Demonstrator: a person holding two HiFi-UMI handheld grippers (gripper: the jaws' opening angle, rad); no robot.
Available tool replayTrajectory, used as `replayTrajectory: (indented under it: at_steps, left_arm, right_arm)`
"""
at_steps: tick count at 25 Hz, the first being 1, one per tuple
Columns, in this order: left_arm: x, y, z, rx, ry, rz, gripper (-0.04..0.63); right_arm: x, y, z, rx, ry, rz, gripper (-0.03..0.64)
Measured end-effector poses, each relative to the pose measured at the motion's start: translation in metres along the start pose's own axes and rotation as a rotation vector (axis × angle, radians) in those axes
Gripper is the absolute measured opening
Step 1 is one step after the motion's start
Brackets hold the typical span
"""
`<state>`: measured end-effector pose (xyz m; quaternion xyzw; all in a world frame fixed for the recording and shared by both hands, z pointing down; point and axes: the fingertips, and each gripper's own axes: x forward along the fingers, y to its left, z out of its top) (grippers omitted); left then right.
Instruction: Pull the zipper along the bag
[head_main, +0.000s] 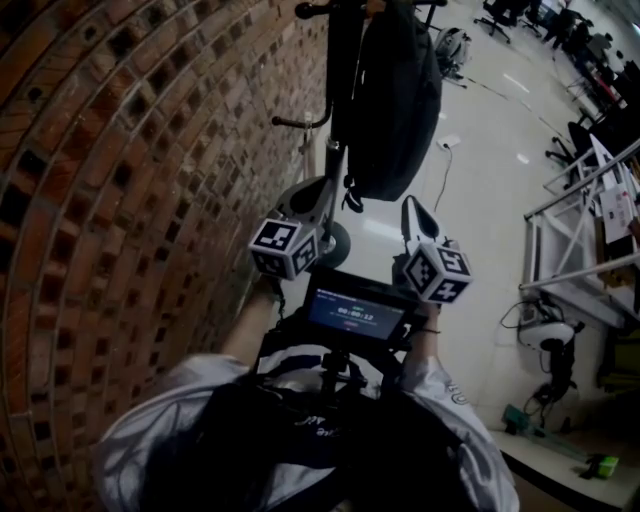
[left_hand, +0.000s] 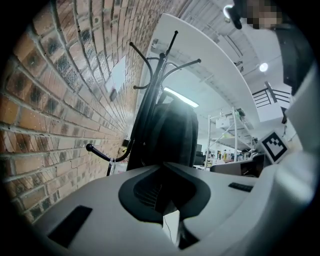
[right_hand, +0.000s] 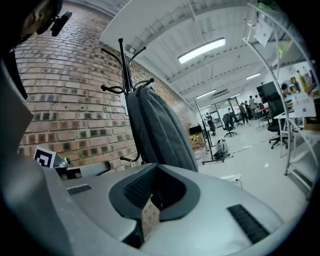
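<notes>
A dark backpack (head_main: 395, 100) hangs upright from a black coat rack (head_main: 345, 60) beside the brick wall. In the left gripper view the backpack (left_hand: 172, 135) fills the middle behind the jaws. In the right gripper view the backpack (right_hand: 157, 130) shows its grey side panel. No zipper pull can be made out. My left gripper (head_main: 305, 205) and right gripper (head_main: 418, 215) are held side by side below the bag, apart from it. Left gripper (left_hand: 162, 192) and right gripper (right_hand: 155, 192) are both shut with nothing between the jaws.
The brick wall (head_main: 120, 200) runs close along the left. A white metal frame (head_main: 580, 250) stands at the right, with a cable and plug (head_main: 447, 143) on the pale floor. A small screen (head_main: 355, 315) sits on the person's chest. Office chairs (head_main: 500, 15) stand far back.
</notes>
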<state>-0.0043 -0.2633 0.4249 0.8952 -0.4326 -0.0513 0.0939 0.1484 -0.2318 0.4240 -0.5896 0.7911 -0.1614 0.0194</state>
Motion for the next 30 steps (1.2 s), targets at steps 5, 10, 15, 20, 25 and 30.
replayTrajectory:
  at_steps: [5,10,15,20,25,30]
  left_arm:
    - [-0.002,-0.003,0.0,-0.003,0.001,-0.003,0.008]
    - [-0.003,-0.005,0.002,-0.004,-0.005,-0.009,0.008]
    - [-0.003,-0.007,-0.001,-0.006,0.004,-0.015,0.008]
    - [-0.004,-0.008,-0.002,-0.007,0.006,-0.015,0.008]
    - [0.0,-0.005,-0.005,-0.001,0.002,-0.015,0.008]
    - [0.001,-0.004,-0.008,0.004,0.003,-0.014,0.008]
  right_arm:
    - [-0.003,0.002,-0.006,-0.056,0.021,-0.002,0.005]
    - [-0.006,0.007,-0.004,-0.092,0.015,-0.007,0.005]
    - [-0.007,0.006,-0.005,-0.092,0.018,-0.006,0.005]
    - [-0.006,0.008,-0.006,-0.097,0.02,0.001,0.005]
    - [-0.004,0.008,-0.006,-0.092,0.024,0.006,0.005]
    - [-0.003,0.009,-0.007,-0.087,0.029,0.011,0.005]
